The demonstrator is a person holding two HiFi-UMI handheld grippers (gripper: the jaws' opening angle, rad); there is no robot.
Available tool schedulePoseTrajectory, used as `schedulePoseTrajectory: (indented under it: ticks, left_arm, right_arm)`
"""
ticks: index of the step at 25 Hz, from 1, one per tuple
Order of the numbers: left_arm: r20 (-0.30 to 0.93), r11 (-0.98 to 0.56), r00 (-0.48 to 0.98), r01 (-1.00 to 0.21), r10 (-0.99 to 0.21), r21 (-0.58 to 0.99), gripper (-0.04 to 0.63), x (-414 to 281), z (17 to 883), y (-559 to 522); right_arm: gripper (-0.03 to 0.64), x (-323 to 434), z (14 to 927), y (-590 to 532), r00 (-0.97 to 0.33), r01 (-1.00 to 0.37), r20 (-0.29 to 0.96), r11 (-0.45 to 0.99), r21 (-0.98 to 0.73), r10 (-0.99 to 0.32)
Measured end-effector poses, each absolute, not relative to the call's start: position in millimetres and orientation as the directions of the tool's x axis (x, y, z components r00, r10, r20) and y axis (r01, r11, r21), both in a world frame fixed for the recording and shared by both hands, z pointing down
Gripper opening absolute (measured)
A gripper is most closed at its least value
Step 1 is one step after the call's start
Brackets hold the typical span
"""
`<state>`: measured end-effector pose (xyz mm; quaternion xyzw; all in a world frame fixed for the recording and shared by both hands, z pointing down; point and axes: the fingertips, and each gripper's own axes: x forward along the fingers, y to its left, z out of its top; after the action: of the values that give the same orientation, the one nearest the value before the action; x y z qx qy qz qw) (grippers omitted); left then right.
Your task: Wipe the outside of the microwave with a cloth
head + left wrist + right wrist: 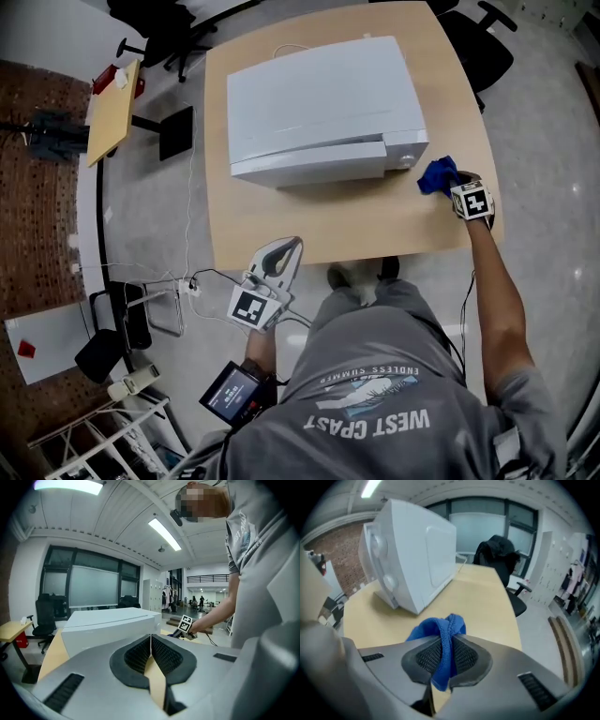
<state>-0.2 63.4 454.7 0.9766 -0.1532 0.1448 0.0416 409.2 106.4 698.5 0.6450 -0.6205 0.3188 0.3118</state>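
Grey floor spreads around a pale wooden desk (281, 220), and a black office chair (478, 42) stands at its far right corner. A white boxy microwave (319, 103) sits on the far half of the desk, its door side facing the person who stands at the near edge. The right tool (447, 654) is down at the desk's right side, angled downward, its pads pinching a bunched blue terry cloth (438, 630) that bulges out beyond the tips. That cloth lies near the microwave's front right corner, with a strip of bare desk between them. The left tool (151, 652) hangs at the near desk edge, well away from the microwave, its pads pressed together with nothing between them.
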Motion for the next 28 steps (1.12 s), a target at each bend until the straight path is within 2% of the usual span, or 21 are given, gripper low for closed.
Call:
schedulePoseTrajectory:
  ticks: [2, 4, 6, 7, 12, 18, 28]
  left_arm:
    - [0.297, -0.952, 0.914, -0.303, -0.278, 0.039, 0.023, -8.1, 455.6, 57.7]
    - [0.293, -0.953, 0.916, -0.299, -0.275, 0.041, 0.023, -19.7, 456.5, 52.7]
    - [0.288, -0.951, 0.916, -0.304, -0.278, 0.049, 0.023, -36.3, 459.5, 46.8]
    - [0.286, -0.951, 0.916, -0.306, -0.28, 0.052, 0.023, -45.2, 460.8, 43.4]
    - [0.286, -0.952, 0.918, -0.302, -0.276, 0.052, 0.023, -91.1, 463.5, 31.1]
    - [0.309, -0.947, 0.907, -0.316, -0.285, 0.053, 0.023, -141.5, 473.7, 22.0]
    - [0.331, -0.941, 0.893, -0.337, -0.305, 0.042, 0.023, -190.7, 477.0, 13.0]
  right_arm:
    - [0.051, 400.7, 635.1, 98.7, 0.118, -0.987, 0.645, -0.158, -0.005, -0.755]
    - [0.051, 373.6, 557.0, 95.7, 0.203, -0.969, 0.419, -0.244, -0.047, -0.885]
    - [0.051, 328.5, 503.1, 91.9, 0.22, -0.967, 0.235, -0.244, -0.076, -0.947]
    - [0.051, 305.4, 490.4, 86.6, 0.211, -0.971, 0.188, -0.229, -0.076, -0.959]
    - [0.051, 233.7, 497.4, 46.3, 0.181, -0.977, 0.132, -0.194, -0.089, -0.974]
    - [0.051, 184.1, 507.2, 14.5, 0.152, -0.981, 0.089, -0.161, -0.105, -0.984]
    - [0.051, 73.7, 521.2, -45.6, -0.034, -0.999, 0.074, 0.032, -0.032, -0.997]
